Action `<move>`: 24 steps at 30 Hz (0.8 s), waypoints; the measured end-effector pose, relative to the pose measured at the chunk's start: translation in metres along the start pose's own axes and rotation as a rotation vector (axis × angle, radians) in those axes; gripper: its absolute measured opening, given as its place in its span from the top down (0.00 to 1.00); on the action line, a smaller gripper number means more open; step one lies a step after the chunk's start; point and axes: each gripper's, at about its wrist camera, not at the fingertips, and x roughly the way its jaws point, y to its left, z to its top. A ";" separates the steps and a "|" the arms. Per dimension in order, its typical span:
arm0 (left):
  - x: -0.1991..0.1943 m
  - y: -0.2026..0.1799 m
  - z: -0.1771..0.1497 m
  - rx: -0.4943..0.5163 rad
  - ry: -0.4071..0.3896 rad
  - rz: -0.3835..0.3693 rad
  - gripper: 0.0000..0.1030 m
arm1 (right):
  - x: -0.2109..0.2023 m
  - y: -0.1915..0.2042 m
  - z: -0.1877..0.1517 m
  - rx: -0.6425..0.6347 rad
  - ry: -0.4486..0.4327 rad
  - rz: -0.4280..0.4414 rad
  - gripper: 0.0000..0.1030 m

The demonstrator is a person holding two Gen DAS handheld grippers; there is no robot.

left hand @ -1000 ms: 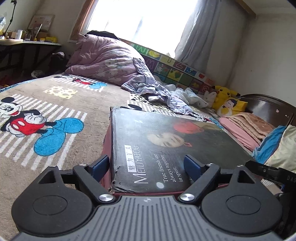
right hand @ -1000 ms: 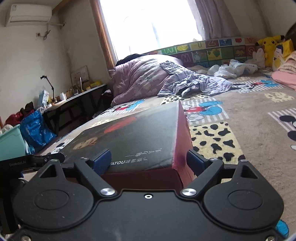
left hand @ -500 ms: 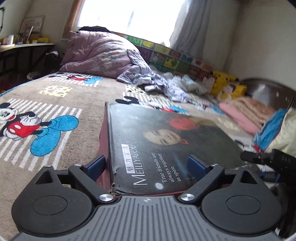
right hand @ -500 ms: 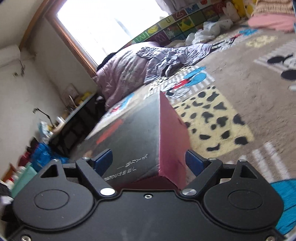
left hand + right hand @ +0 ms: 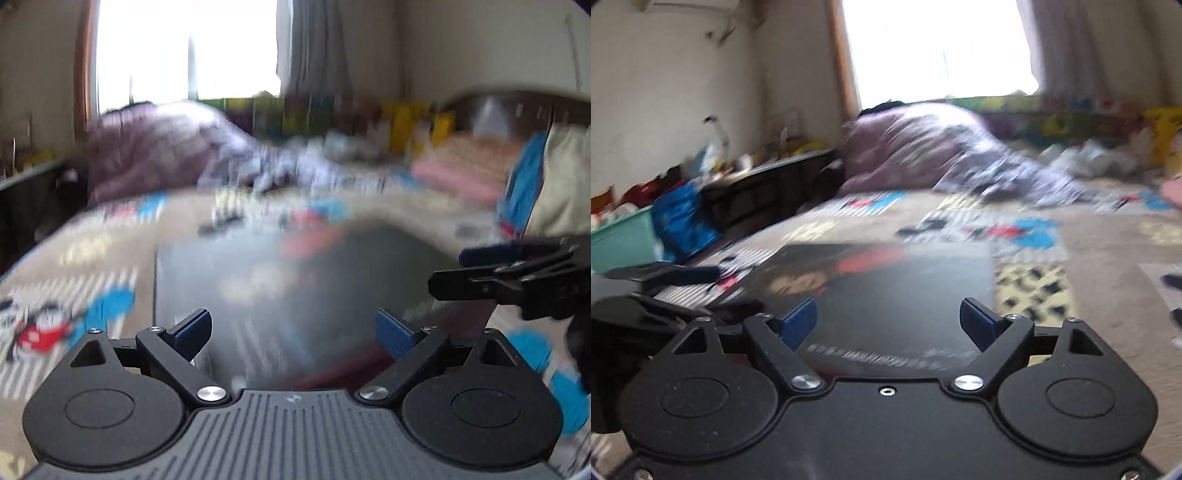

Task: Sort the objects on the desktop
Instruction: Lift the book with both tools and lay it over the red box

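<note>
A large dark box with a portrait lid and red sides [image 5: 295, 288] lies on the cartoon-print bed cover; it also shows in the right wrist view [image 5: 886, 295]. My left gripper [image 5: 293, 336] is open, its blue pads just above the box's near end, holding nothing. My right gripper [image 5: 888, 325] is open over the box's other end, also empty. The right gripper shows at the right of the left wrist view [image 5: 517, 273]. Both views are motion-blurred.
A purple quilt heap [image 5: 923, 147] lies under the window. A dark desk [image 5: 768, 184], a blue bag [image 5: 683, 218] and a teal bin [image 5: 620, 240] stand at the left. Pillows and folded blankets [image 5: 480, 173] lie at the right by the headboard.
Both grippers have lifted and levelled; the box now sits lower and flat in both views. The right gripper's tilt is gone. Both stay open.
</note>
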 end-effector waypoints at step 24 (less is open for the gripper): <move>-0.072 -0.004 -0.003 -0.189 0.095 0.116 0.06 | -0.076 0.047 -0.011 0.059 0.117 -0.179 0.02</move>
